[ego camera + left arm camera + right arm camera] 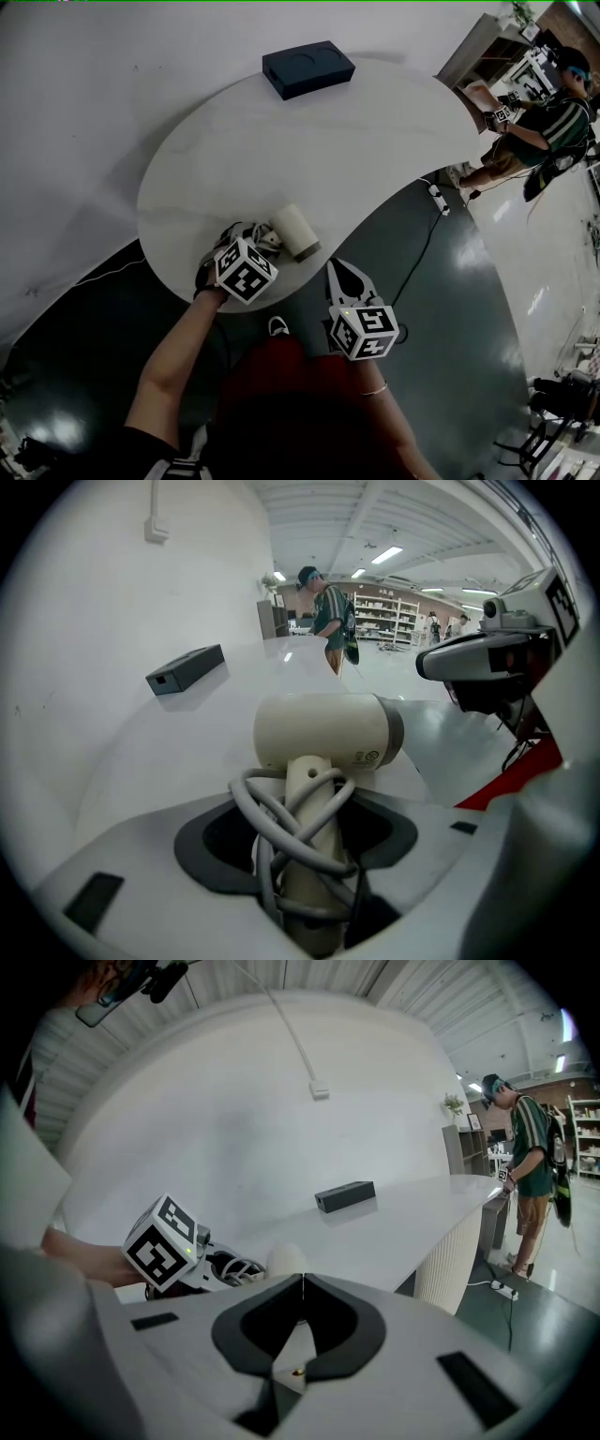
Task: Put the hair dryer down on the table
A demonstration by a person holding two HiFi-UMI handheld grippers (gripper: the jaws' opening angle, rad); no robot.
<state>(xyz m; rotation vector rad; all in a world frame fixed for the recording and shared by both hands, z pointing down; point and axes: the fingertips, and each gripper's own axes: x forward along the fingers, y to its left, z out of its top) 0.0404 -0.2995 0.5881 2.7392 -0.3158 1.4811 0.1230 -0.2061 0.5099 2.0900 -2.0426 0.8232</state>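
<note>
The cream hair dryer (296, 231) lies on the white table (309, 141) close to its near edge, its grey cord wound round the handle. In the left gripper view the handle (312, 799) and cord sit between the jaws of my left gripper (300, 834), and dark gaps show on both sides, so the jaws stand open around it. In the head view my left gripper (253, 238) is right at the dryer's handle. My right gripper (336, 268) hangs off the table edge to the right, shut and empty (302, 1279), and it looks toward the dryer (284, 1260).
A dark blue box (307, 68) rests at the table's far edge. A person (534, 127) stands past the table's right end. A power strip with its cable (437, 199) lies on the dark floor under the table's curve.
</note>
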